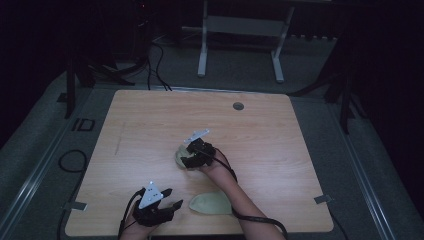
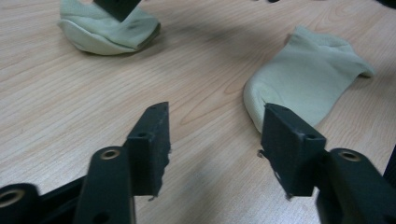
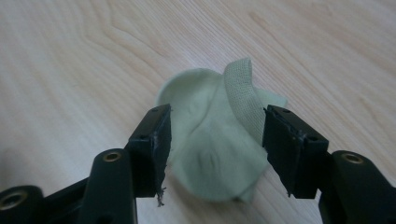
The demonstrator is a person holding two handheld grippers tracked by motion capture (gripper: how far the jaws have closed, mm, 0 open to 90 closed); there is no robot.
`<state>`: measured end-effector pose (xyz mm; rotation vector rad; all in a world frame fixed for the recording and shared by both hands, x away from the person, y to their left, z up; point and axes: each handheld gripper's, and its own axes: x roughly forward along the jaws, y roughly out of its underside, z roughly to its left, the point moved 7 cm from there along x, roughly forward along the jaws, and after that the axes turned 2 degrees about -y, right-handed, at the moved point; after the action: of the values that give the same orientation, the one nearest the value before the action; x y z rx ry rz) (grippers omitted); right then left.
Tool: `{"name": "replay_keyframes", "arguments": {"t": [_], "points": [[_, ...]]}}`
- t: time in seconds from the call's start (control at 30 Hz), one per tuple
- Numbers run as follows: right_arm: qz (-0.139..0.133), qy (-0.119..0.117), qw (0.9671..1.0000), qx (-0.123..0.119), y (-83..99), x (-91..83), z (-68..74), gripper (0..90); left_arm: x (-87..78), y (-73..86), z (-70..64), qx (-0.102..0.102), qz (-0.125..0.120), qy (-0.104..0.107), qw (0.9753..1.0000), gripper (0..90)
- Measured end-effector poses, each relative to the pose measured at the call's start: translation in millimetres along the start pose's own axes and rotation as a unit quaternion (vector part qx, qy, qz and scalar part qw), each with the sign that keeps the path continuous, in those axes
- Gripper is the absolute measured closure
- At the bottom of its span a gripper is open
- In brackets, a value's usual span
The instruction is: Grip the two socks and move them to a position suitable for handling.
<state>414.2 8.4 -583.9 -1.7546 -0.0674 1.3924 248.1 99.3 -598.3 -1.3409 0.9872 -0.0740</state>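
I am hovering my right hand-held gripper (image 3: 212,140) over the bunched sock (image 3: 219,154) near the middle of the table (image 1: 150,120), jaws spread and holding nothing. The sock is lying directly between and just beyond the jaw tips, its ribbed cuff folded up toward the right-hand jaw — so a straight drop and a squeeze should catch the fabric. Its long axis is running roughly away from me along the jaws rather than across them, which I judge means I will be gripping its width.

My left hand-held gripper (image 1: 170,197) is waiting near the table's front edge, also released and empty. The flat sock (image 2: 303,79) is lying just beside it to its right, toe end nearest the jaws, cuff pointing away. The left hand is the nearer one for that sock — the right is nearer the bunched one (image 1: 181,156).
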Motion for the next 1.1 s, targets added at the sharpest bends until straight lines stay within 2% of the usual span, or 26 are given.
{"name": "replay_keyframes", "arguments": {"t": [0.07, 0.13, 0.17, 0.27, 0.37, 0.43, 0.5, 0.57, 0.63, 0.73, 0.77, 0.83, 0.9, 1.03, 1.1], "points": [[0.004, 0.005, 1.0000, 0.003, -0.6, 7.3, -1.2, 40.4, 0.1, -0.2, 0.6, -0.005, 0.001, -0.001, 1.0000, 37.0], [0.011, 0.012, 0.9999, 0.004, -0.3, 15.1, -3.0, 39.2, 0.4, -0.4, 1.6, -0.011, 0.001, -0.003, 0.9999, 29.6], [0.015, 0.015, 0.9997, 0.008, 0.2, 18.6, -4.1, 37.9, -0.1, -0.8, 1.1, -0.015, -0.003, 0.009, 0.9998, 27.3], [0.018, 0.016, 0.9995, 0.021, 1.1, 26.5, -5.0, 35.3, -2.3, -2.6, 1.4, -0.020, -0.012, 0.022, 0.9995, 22.7], [0.020, 0.029, 0.9993, 0.012, 0.4, 29.7, -2.8, 35.2, -1.7, -2.1, 2.4, -0.023, -0.009, 0.018, 0.9995, 22.1], [0.029, 0.041, 0.9987, -0.007, 0.9, 31.8, -0.3, 35.4, -0.6, -0.7, 3.4, -0.019, -0.004, 0.006, 0.9998, 22.1], [0.028, 0.047, 0.9983, -0.020, 1.1, 31.9, 3.0, 39.3, 0.3, 0.3, 4.5, -0.018, 0.001, -0.001, 0.9998, 22.1], [0.019, 0.044, 0.9983, -0.034, 2.0, 31.3, 6.5, 47.4, 1.1, 1.4, 5.7, -0.021, 0.007, -0.005, 0.9997, 22.1], [0.018, 0.038, 0.9982, -0.042, 2.9, 30.1, 9.0, 58.3, 1.6, 2.2, 5.8, -0.026, 0.009, -0.001, 0.9996, 22.1], [0.022, 0.054, 0.9967, -0.056, 3.6, 28.9, 10.5, 72.4, 2.3, 2.7, 4.8, -0.024, 0.012, -0.002, 0.9996, 22.1], [0.022, 0.054, 0.9967, -0.056, 3.6, 28.9, 10.5, 72.4, 2.3, 2.7, 4.8, -0.024, 0.012, -0.002, 0.9996, 22.1], [0.022, 0.070, 0.9949, -0.069, 3.8, 28.7, 10.3, 76.8, 2.7, 3.0, 4.1, -0.018, 0.014, -0.007, 0.9997, 22.1], [0.022, 0.069, 0.9948, -0.072, 3.3, 27.7, 10.2, 78.3, 2.8, 3.2, 3.8, -0.016, 0.013, -0.006, 0.9998, 22.1], [0.015, 0.059, 0.9967, -0.053, 4.1, 20.5, 6.7, 78.9, 2.3, 3.0, 4.8, -0.022, 0.011, -0.005, 0.9997, 22.1], [0.006, 0.060, 0.9975, -0.037, 3.7, 11.9, 1.5, 78.9, 2.3, 2.9, 5.4, -0.022, 0.010, -0.005, 0.9997, 22.1]]}}
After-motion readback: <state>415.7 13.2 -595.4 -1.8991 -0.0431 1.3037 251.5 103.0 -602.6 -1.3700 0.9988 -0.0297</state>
